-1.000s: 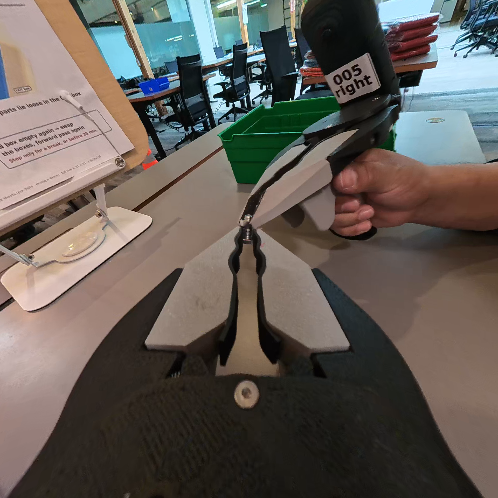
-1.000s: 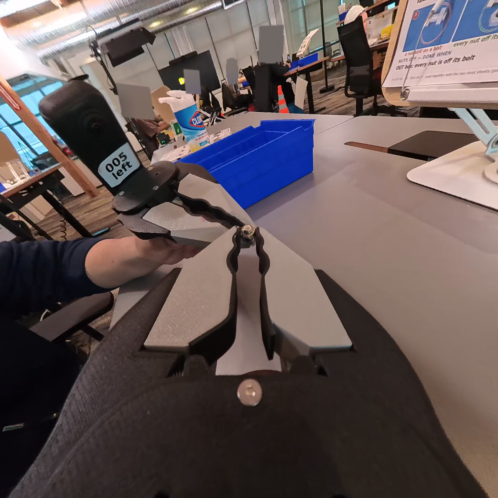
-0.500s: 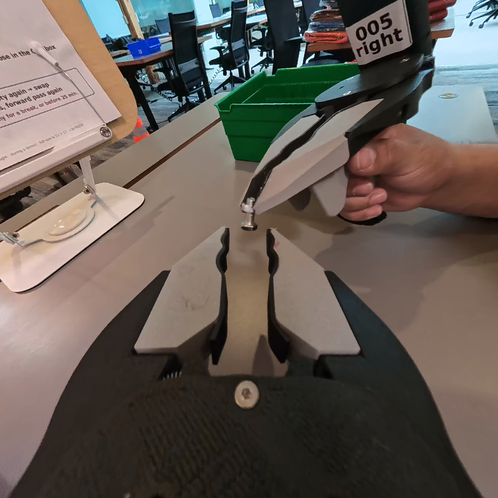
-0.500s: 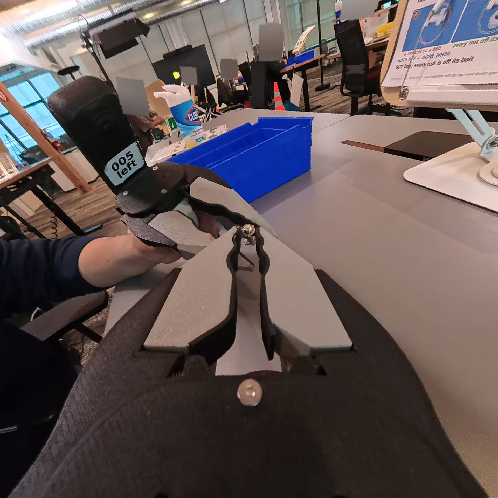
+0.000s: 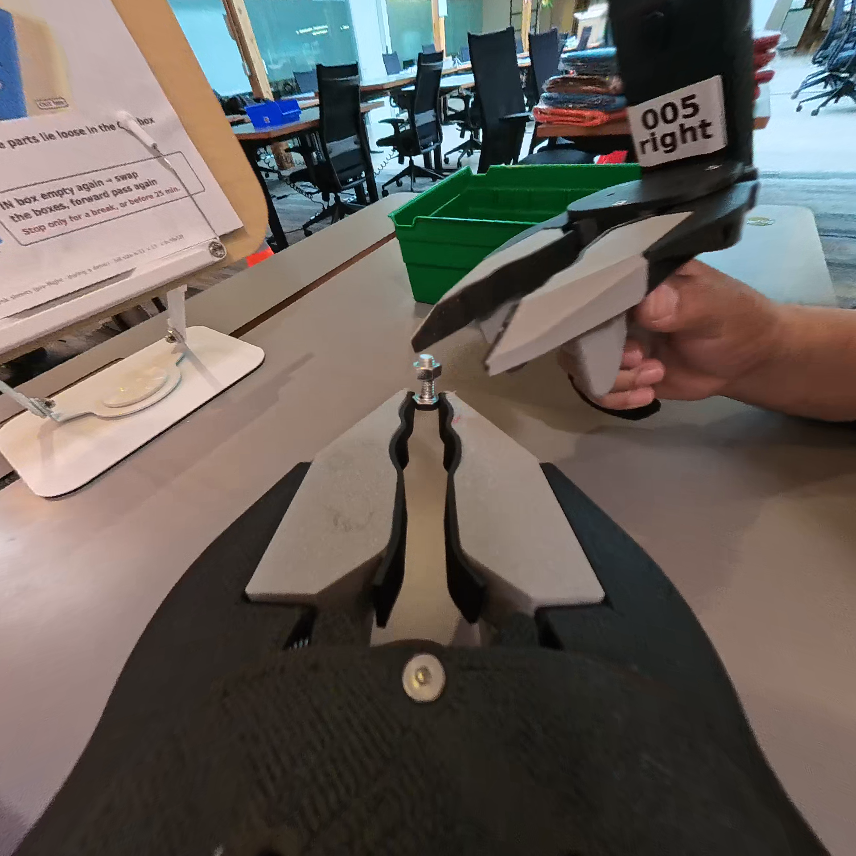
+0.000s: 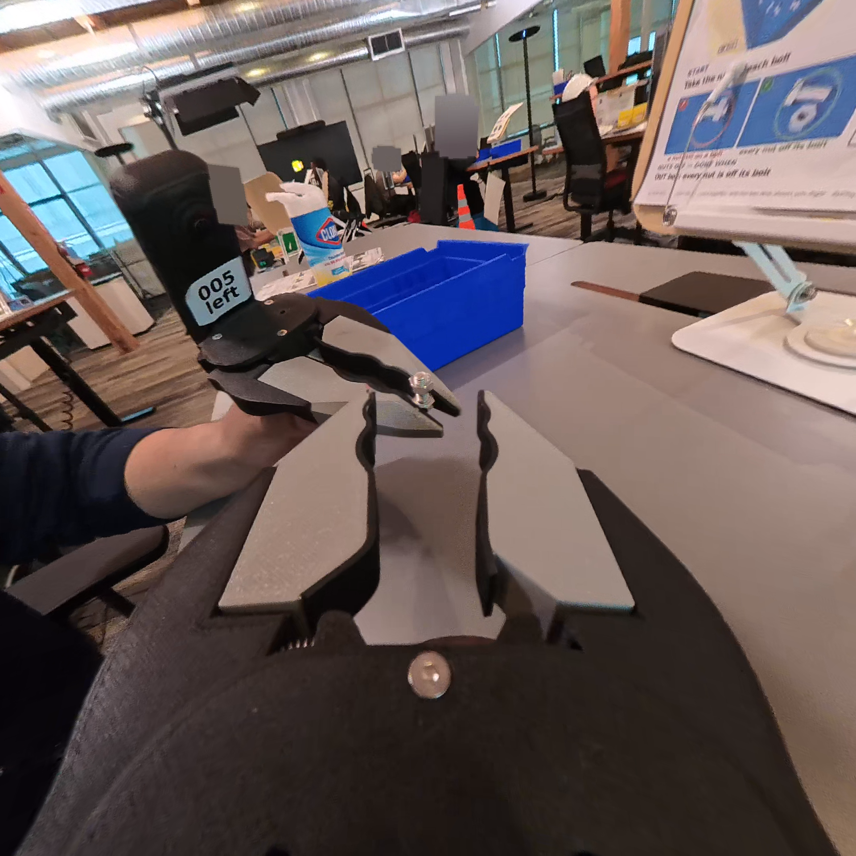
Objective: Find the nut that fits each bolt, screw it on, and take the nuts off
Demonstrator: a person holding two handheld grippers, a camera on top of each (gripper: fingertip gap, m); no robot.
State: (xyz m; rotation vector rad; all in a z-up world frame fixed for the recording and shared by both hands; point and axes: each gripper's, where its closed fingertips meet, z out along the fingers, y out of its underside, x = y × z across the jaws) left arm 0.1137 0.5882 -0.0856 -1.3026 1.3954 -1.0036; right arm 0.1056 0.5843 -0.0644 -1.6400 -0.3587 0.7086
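Left gripper pinches the hex head of a small silver metal bolt between its black fingertips, pads pressed against the head on both sides. The bolt stands upright above the grey table, threaded shank pointing up. A silver hex nut sits threaded on the shank near its top end — a stretch of bare thread shows between nut and head.

Right gripper is spread wide and holds nothing; in the left wrist view it hovers just above and right of the bolt, tilted down toward it, its dark finger close over the nut but not touching. A person's hand wraps its grey handle, right of the bolt.

In the right wrist view the bolt and nut show beyond the parted fingers, clamped at the tip of the left gripper, which comes in from the left with a hand and dark sleeve behind it.

Green plastic bin sits on the table behind the bolt, to the right. Blue plastic bin sits on the table behind the bolt in the right wrist view. White document stand with a printed sheet is left of the bolt — its flat white base rests on the table.
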